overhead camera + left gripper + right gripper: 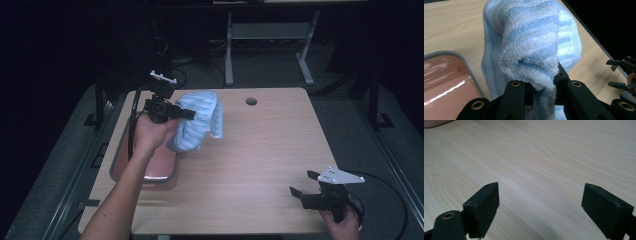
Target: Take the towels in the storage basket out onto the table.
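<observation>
While our left hand-held gripper (184, 114) pinches the striped blue towel (200, 120) above the counter (260, 150) — beside the pink tray (150, 167) — our right hand-held gripper (305, 184) gapes, holding nothing

Overhead plus two close tong-mounted cameras

Your left gripper (543, 87), matt black plastic with brass-coloured rivets, pinches a fluffy, looped terry-cloth towel (531, 47) striped blue and white. Beside the towel sits a glossy pink tray (446, 82) with a grey rim, on the smooth, pale wood-grain table (549, 157).
</observation>
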Motion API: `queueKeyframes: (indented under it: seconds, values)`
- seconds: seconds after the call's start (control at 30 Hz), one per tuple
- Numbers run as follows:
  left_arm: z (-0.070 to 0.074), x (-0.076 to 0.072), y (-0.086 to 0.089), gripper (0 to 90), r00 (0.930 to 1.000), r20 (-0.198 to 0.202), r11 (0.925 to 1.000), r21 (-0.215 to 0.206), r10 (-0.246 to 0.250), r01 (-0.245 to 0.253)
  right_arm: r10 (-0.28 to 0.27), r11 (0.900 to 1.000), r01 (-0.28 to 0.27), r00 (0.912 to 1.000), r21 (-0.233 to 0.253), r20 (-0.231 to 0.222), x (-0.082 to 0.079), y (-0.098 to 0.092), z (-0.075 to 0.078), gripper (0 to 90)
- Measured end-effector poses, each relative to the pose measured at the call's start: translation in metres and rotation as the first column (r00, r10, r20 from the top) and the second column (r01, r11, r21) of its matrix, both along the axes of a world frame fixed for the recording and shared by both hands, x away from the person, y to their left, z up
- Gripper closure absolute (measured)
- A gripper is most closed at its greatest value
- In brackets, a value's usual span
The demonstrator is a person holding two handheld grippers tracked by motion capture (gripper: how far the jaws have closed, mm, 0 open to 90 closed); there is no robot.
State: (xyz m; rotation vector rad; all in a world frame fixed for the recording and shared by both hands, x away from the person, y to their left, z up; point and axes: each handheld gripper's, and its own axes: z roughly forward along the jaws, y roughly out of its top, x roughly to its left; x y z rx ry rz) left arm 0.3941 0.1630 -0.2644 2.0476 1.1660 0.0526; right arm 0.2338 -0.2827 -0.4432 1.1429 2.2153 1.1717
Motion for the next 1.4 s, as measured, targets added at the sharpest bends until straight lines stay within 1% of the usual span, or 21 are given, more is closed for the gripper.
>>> queueKeyframes:
  seconds: [0.03, 0.13, 0.17, 0.27, 0.33, 0.37, 0.4, 0.53, 0.57, 0.7, 0.83, 0.97, 1.03, 1.2, 1.23, 1.4]
  values:
    - [0.000, 0.001, -0.003, 75.8, 1.0000, -0.002, 1.0000, 0.004, -0.005, 0.005, -0.002, 1.000, 0.002, 1.0000, -0.001, 0.002, 0.000, 0.000, 0.000, 14.1]
    - [-0.001, 0.003, -0.012, 75.8, 0.9999, -0.003, 0.9999, -0.001, -0.013, 0.013, -0.011, 1.000, 0.011, 0.9999, 0.000, 0.004, -0.001, -0.002, 0.002, 14.1]
    - [-0.001, 0.004, -0.015, 75.8, 0.9998, -0.005, 0.9998, 0.006, -0.018, 0.018, -0.010, 1.000, 0.010, 0.9999, -0.001, 0.008, 0.000, -0.003, 0.001, 14.1]
    - [-0.002, 0.005, -0.024, 75.8, 0.9995, -0.008, 0.9995, 0.010, -0.030, 0.030, -0.018, 1.000, 0.018, 0.9998, 0.002, 0.002, -0.001, -0.004, 0.001, 14.1]
    - [-0.004, 0.006, -0.029, 75.8, 0.9991, -0.008, 0.9990, 0.017, -0.042, 0.042, -0.017, 1.000, 0.017, 0.9999, 0.003, 0.002, -0.001, -0.005, 0.000, 14.1]
    - [-0.004, 0.007, -0.032, 75.8, 0.9989, -0.010, 0.9989, 0.012, -0.045, 0.046, -0.017, 1.000, 0.017, 0.9998, 0.001, 0.002, -0.001, -0.004, 0.000, 14.1]
    - [-0.005, 0.007, -0.033, 75.8, 0.9983, -0.011, 0.9982, 0.017, -0.058, 0.058, -0.017, 1.000, 0.017, 0.9999, 0.001, 0.001, -0.001, -0.004, 0.000, 14.1]
    - [-0.007, 0.008, -0.041, 75.8, 0.9981, -0.015, 0.9980, 0.017, -0.060, 0.061, -0.004, 1.000, 0.004, 1.0000, -0.002, 0.004, -0.001, 0.000, -0.001, 14.1]
    - [-0.008, 0.009, -0.043, 75.8, 0.9976, -0.016, 0.9975, 0.023, -0.067, 0.067, -0.002, 1.000, 0.002, 1.0000, -0.003, 0.002, -0.001, 0.001, -0.001, 14.1]
    - [-0.010, 0.010, -0.051, 75.8, 0.9968, -0.018, 0.9967, 0.022, -0.078, 0.078, 0.006, 1.000, -0.006, 1.0000, -0.011, -0.001, 0.000, 0.005, -0.001, 14.1]
    - [-0.013, 0.010, -0.060, 75.7, 0.9963, -0.020, 0.9965, 0.006, -0.083, 0.084, 0.004, 1.000, -0.004, 1.0000, -0.011, 0.000, 0.000, 0.007, -0.001, 14.1]
    - [-0.016, 0.011, -0.070, 75.7, 0.9948, -0.024, 0.9950, 0.014, -0.099, 0.099, 0.005, 1.000, -0.005, 1.0000, -0.014, -0.002, 0.000, 0.007, -0.001, 14.0]
    - [-0.017, 0.012, -0.074, 75.7, 0.9942, -0.029, 0.9945, 0.012, -0.104, 0.104, 0.006, 1.000, -0.006, 1.0000, -0.011, -0.002, 0.001, 0.007, -0.001, 14.1]
    - [-0.021, 0.015, -0.083, 75.7, 0.9928, -0.036, 0.9931, 0.024, -0.114, 0.115, 0.007, 1.000, -0.007, 1.0000, -0.008, 0.000, 0.001, 0.005, 0.000, 14.1]
    - [-0.022, 0.016, -0.085, 75.7, 0.9918, -0.039, 0.9920, 0.028, -0.122, 0.123, 0.006, 1.000, -0.006, 1.0000, -0.009, 0.001, 0.001, 0.005, 0.000, 14.1]
    - [-0.028, 0.017, -0.096, 75.7, 0.9902, -0.043, 0.9905, 0.030, -0.133, 0.134, 0.006, 1.000, -0.006, 1.0000, -0.006, 0.002, 0.001, 0.004, 0.000, 14.1]
